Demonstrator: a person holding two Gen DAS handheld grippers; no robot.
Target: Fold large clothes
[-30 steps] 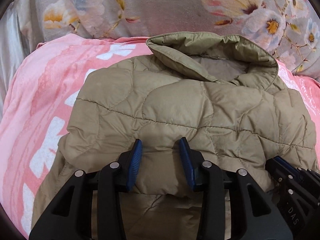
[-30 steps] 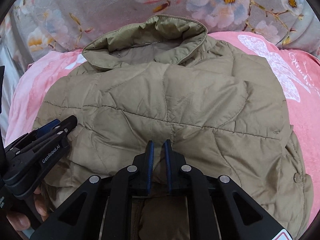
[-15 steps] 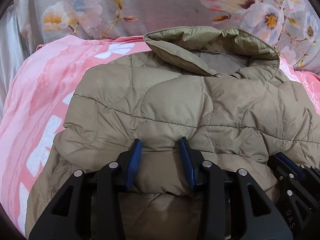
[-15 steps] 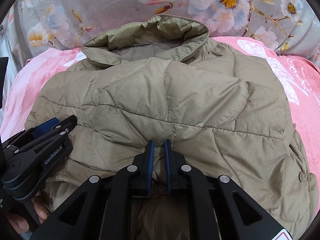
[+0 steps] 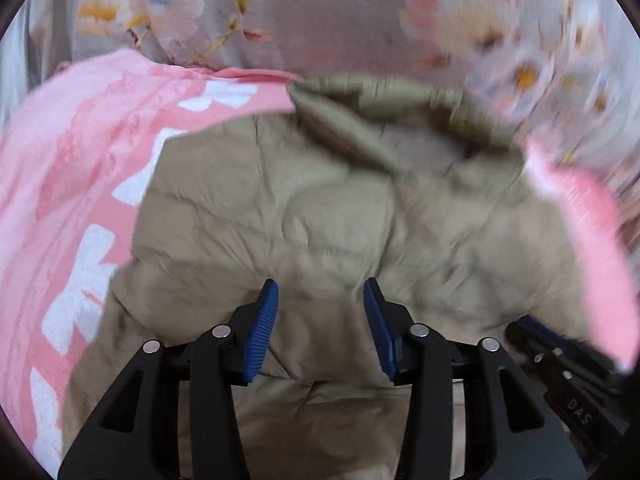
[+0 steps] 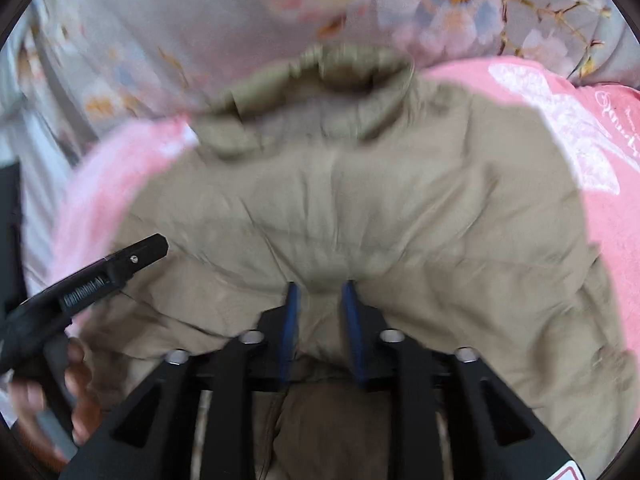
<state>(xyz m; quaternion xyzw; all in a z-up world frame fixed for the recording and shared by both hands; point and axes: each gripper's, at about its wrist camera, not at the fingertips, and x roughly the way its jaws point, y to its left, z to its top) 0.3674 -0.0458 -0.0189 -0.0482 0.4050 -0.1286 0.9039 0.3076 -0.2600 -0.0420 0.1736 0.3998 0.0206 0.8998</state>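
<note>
Two claws, left claw [image 5: 320, 300] and right claw [image 6: 319, 300], have just been spreading, fabric lying loose between; the quilted jacket [image 5: 304, 216] is folded on the pink blanket [image 5: 80, 168], collar at 12 o'clock, further folds judged remaining.

1. Left gripper [image 5: 319, 292]: jaws just opening, blue pads apart, fabric between them, not pressed.
2. Quilted khaki jacket [image 5: 280, 216] on pink blanket [image 5: 72, 168]; collar [image 5: 384, 96] far.
3. Right gripper [image 5: 568, 364] near right.
</note>
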